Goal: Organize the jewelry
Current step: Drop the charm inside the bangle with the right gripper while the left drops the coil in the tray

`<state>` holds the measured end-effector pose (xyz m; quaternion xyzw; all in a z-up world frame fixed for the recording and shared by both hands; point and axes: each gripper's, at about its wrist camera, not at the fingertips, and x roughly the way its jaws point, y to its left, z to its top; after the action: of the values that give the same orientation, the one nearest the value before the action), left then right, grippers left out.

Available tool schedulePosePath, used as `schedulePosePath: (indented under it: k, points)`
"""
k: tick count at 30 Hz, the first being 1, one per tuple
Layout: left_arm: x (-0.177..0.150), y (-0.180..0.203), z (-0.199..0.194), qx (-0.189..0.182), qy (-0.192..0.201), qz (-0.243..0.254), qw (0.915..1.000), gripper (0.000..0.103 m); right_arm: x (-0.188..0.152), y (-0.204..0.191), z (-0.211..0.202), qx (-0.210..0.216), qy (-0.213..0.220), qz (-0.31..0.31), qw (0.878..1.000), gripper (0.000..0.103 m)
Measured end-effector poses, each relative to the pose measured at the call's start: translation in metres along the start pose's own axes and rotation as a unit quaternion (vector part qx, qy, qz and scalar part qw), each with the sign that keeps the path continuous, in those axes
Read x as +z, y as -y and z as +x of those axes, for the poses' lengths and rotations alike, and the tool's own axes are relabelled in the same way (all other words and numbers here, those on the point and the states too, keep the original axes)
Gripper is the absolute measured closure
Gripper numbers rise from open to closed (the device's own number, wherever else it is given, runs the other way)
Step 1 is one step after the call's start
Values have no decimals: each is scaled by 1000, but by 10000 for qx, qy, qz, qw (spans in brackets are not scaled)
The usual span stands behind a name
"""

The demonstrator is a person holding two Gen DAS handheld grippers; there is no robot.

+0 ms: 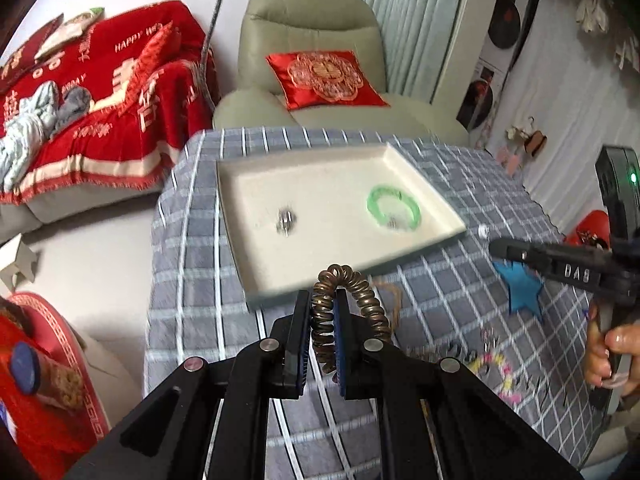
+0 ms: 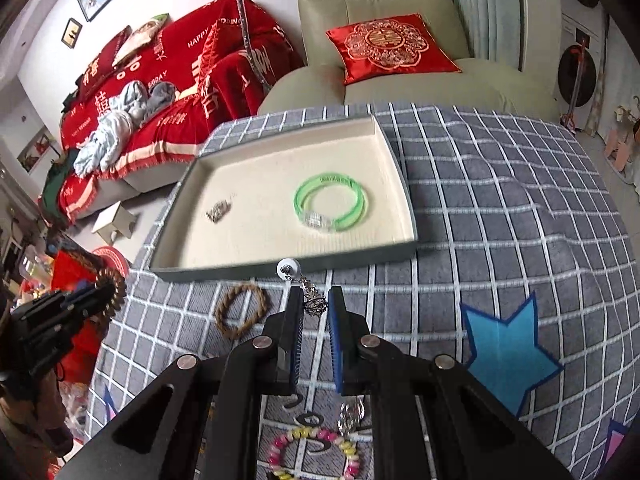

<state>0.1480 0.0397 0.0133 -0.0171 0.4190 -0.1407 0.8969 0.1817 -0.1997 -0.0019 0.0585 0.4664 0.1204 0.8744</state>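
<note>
While both claws hang above the checked desk (image 2: 500,184), each has one piece of jewelry pinched between its pads. The left claw (image 1: 323,334) is clenched on a bronze coil bracelet (image 1: 352,300), which arches up over its fingertips. The right claw (image 2: 314,328) grips a small silver earring (image 2: 310,300), whose chain runs up to a white disc at the tip.

One cream-lined tray (image 2: 384,148) sits on the desk, and two things lie in it: a green bangle (image 2: 332,202) toward the right and a small silver piece (image 2: 218,212) toward the left, well apart.

Outside the tray I count one braided brown ring bracelet (image 2: 240,310) just beside its near wall, one pink-and-yellow bead bracelet (image 2: 312,456) nearer the claws, and one blue star (image 2: 508,352) on the cloth.
</note>
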Motion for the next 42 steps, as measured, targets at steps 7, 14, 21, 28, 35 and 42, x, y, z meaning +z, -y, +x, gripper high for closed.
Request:
schedulePosePath:
  k: [7,14,21,28,35,42]
  points:
    - [72,2,6,68,382,-104,9992,76,44,-1,7,48,67,26,10000,90]
    - [100,1,53,156,205,-200,9995,76,76,-1,42,-90,-76,9,9999,90]
    - [78,-3,113,317,-310,-205,9988,76,76,6,96,-179,-412,82,9990,90]
    - [62,-3,142,399,-570,-150,9975,76,71,11,134,-266,-674,153,9973,90]
    - [52,-3,150,524,-614,-127,9967,76,64,15,143,-271,-782,207,9964,84]
    - [49,-1,155,675,-653,-80,9955,76,64,12,141,-362,-741,176,9964,56]
